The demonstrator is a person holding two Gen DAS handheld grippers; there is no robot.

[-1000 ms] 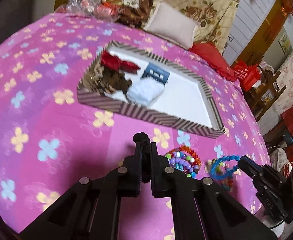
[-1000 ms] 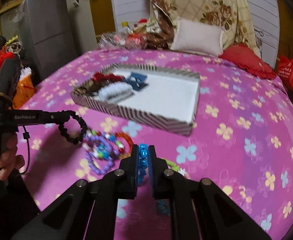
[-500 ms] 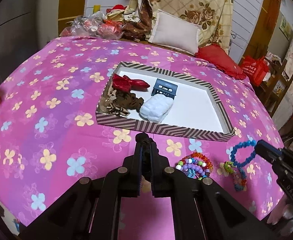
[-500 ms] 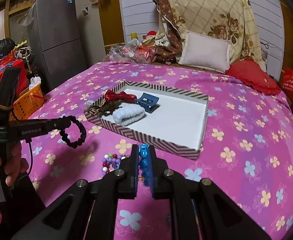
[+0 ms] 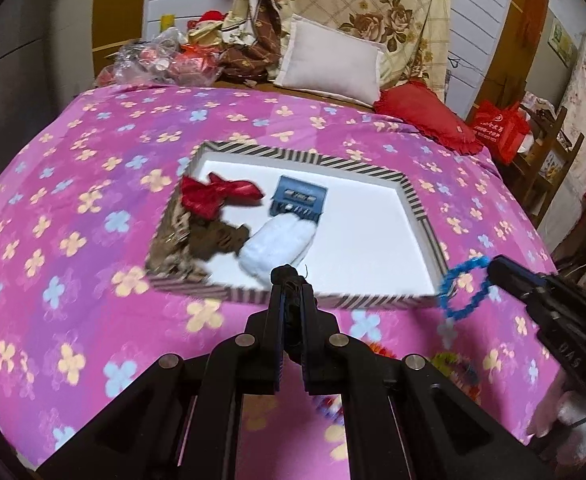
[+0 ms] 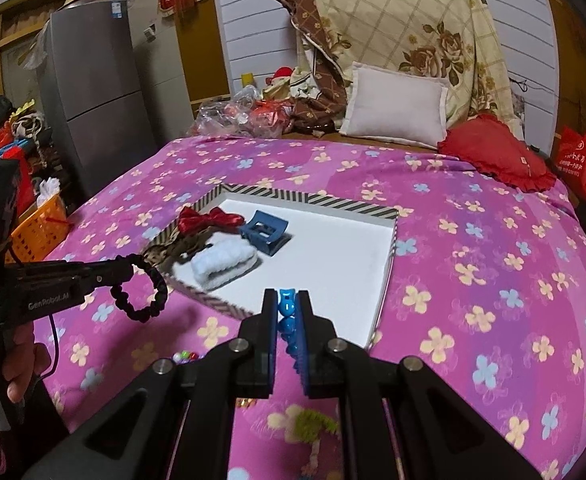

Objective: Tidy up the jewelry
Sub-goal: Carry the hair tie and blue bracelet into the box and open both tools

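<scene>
Black beads on a stretchy loop hang from my left gripper (image 6: 131,266), whose tips are pressed together on one short stretch of the black bracelet (image 6: 143,292); the rest dangles free just outside the near left corner of the striped tray (image 6: 385,280). My right gripper (image 6: 287,308) is likewise pinched shut, on the blue bracelet (image 5: 463,288), whose ring hangs in the air beside the tray's near right corner.

Both pieces look light and limp, so I expect them to swing with any quick move and to drop in a heap when let go. Elastic bead strings are slippery between flat pads (a bead can roll out sideways), so I judge the safest hold is across the cord between two beads, as now, not on a single round bead.

Inside the tray lie a red bow (image 5: 217,194), a blue hair clip (image 5: 299,200), a white fluffy band (image 5: 277,246) and a brown patterned piece (image 5: 197,240), all crowded to the left; the right half of the white floor is bare. More beaded bracelets (image 6: 189,356) remain on the pink flowered bedspread (image 6: 473,280) beneath the grippers.
</scene>
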